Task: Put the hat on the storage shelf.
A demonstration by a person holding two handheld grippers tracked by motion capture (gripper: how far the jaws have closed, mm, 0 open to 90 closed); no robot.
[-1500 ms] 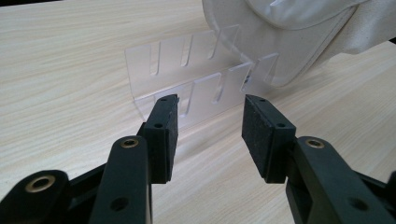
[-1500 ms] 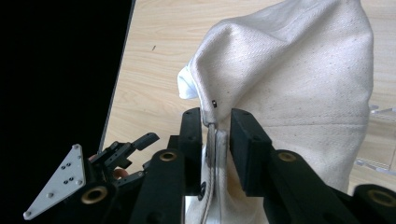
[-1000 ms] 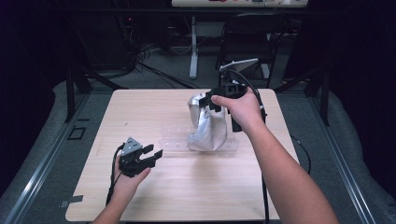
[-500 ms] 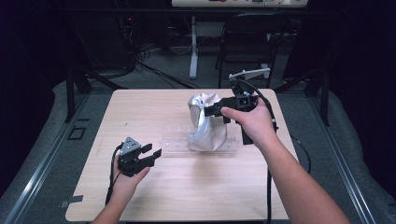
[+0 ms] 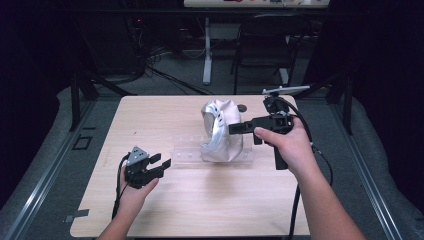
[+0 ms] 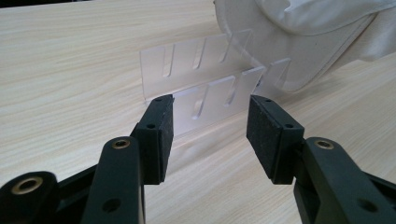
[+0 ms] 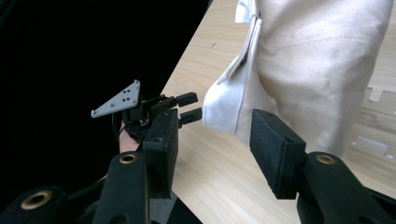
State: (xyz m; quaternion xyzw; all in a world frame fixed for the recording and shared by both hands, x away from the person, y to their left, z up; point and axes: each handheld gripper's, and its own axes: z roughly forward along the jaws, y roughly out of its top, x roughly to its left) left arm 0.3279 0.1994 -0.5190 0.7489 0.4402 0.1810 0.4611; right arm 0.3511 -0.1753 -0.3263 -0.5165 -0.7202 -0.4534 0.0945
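Right gripper (image 5: 234,128) shifted rightward off the cap (image 5: 221,131), spread empty, left gripper (image 5: 162,165) spread lower left, its own view showing the slotted clear rack (image 6: 205,84) on the worktop (image 5: 165,110).

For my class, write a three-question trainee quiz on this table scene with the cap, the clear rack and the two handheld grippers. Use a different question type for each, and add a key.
1. True or false: the white cap stands on the clear slotted rack.
2. Multiple choice: the jaws of the right gripper are
A. shut on the cap
B. open, beside the cap
C. shut on the rack
3. Short answer: which way does the left gripper point, and what do its jaws hold?

Key
1. True.
2. B.
3. Toward the rack and cap; its jaws are open and hold nothing.
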